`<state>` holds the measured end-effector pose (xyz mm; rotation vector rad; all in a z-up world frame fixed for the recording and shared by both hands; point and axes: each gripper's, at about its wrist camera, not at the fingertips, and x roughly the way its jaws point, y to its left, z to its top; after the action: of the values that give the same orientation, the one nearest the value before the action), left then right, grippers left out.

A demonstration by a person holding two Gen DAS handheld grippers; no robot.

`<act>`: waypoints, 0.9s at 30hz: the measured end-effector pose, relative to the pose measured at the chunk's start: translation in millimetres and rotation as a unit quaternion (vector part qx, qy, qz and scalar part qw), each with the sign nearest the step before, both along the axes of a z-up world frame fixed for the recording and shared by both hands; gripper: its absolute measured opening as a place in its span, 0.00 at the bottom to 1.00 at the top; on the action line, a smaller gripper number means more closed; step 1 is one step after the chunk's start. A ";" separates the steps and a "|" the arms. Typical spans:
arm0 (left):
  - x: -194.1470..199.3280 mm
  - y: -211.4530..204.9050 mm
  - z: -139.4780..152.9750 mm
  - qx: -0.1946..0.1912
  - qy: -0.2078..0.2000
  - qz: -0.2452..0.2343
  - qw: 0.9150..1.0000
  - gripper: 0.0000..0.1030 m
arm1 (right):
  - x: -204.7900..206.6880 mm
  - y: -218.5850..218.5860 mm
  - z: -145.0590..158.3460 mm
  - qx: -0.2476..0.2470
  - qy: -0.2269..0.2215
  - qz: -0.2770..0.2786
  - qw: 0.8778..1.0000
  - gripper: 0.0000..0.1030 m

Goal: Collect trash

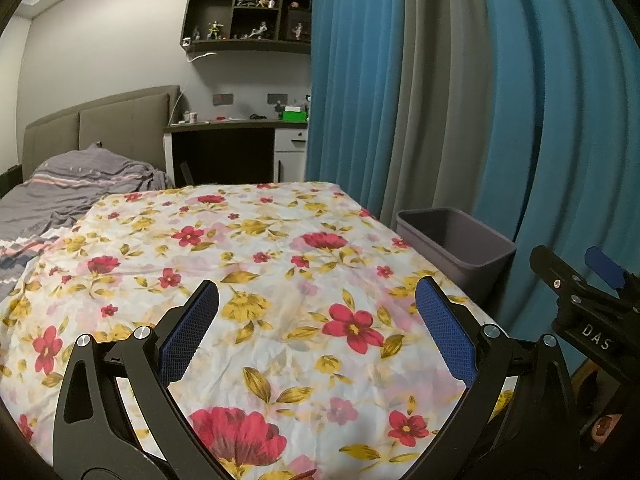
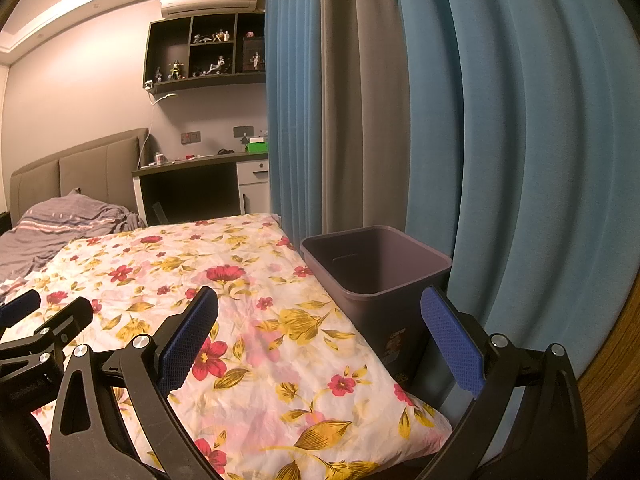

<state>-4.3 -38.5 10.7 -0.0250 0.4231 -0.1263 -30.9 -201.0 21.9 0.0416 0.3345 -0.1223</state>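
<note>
1. The left gripper [image 1: 316, 332] hangs over the near part of the floral sheet [image 1: 280, 280] with its fingers spread wide and nothing between them. The right gripper [image 2: 320, 336] is equally wide apart and empty, straddling the sheet's right edge and the bin [image 2: 376, 264].
2. No trash shows on the sheet in either view. The bin stands on the floor just beside the bed's right edge, against the blue curtain [image 2: 500, 160]; its inside looks empty as far as the right wrist view reaches, though the bottom is hidden.
3. Risk: with no visible piece to pick up, a closing pinch would likely catch only the wrinkled sheet and drag it off the mattress.
4. Risk: the two grippers sit near each other at the near right corner; the right gripper's frame [image 1: 580, 296] shows close in the left wrist view, so a sideways sweep could knock them together.
5. Risk: the bin is light-looking and stands at the bed's edge; a low swing of the right gripper could tip it or push it into the curtain.
</note>
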 end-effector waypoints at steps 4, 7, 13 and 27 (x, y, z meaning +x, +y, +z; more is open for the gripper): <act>1.2 1.4 0.9 -0.002 -0.005 -0.001 1.000 0.90 | -0.3 0.1 -0.2 0.000 0.000 0.000 1.000 0.95; 2.1 -0.6 0.3 -0.001 -0.005 -0.007 1.000 0.81 | -0.1 0.4 -0.2 0.000 0.000 0.001 1.000 0.95; -2.1 0.7 0.5 0.004 -0.007 -0.018 1.000 0.69 | -0.2 -1.1 -0.7 0.000 0.001 0.001 1.000 0.95; -2.6 5.8 5.4 0.000 -0.007 -0.011 1.000 0.72 | 0.1 -1.7 -0.9 0.002 -0.002 0.000 1.000 0.95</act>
<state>-6.9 -32.7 16.0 -0.0199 0.4098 -0.1484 -30.7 -202.7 21.0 0.0462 0.3318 -0.1210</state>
